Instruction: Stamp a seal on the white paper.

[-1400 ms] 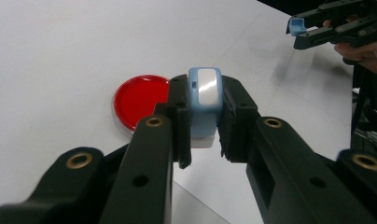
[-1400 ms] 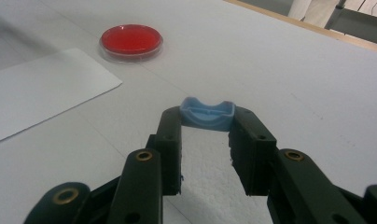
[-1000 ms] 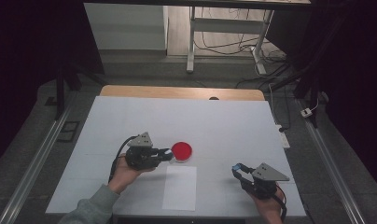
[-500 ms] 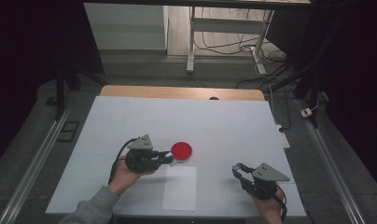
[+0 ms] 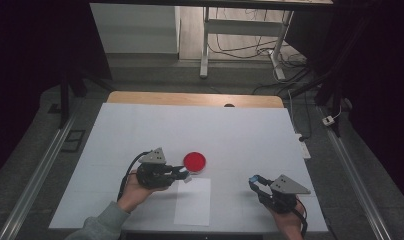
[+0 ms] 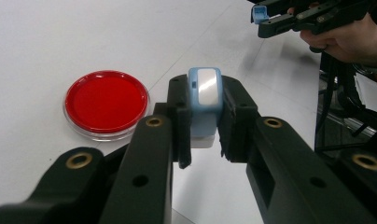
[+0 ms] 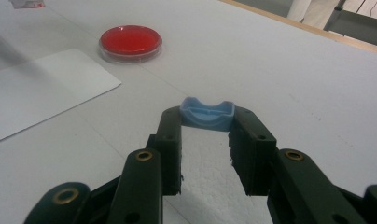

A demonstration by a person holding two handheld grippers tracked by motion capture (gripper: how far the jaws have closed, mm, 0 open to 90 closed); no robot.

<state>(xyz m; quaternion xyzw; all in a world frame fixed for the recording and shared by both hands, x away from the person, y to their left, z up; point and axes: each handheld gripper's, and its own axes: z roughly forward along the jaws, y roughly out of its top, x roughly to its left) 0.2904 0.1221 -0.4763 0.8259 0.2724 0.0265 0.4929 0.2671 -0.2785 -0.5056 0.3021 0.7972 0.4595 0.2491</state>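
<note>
- The white table (image 5: 240, 130) takes up the middle of the high view, with a bare wooden strip (image 5: 190, 98) along its far edge
- A white sheet of paper (image 5: 193, 201) lies flat at the near edge, between the two hands
- The left gripper (image 5: 182, 172) is held in the person's left hand (image 5: 135, 187), left of centre and pointing right; its jaws are closed on a small blue and white container (image 6: 204, 100), which stands upright between the pads in the left gripper view, its white lower end just above the table
- The right gripper (image 5: 254, 181) sits at the near right in the right hand (image 5: 290, 225), well apart from the left one and pointing left; its jaws pinch a small blue cap (image 7: 207, 113) at their tips, with the cap's hollow side facing up in the right gripper view
- A round red dish (image 5: 195, 161) with a clear rim lies flat on the table just beyond the paper's far edge, right beside the left gripper's tips and apart from the right gripper
</note>
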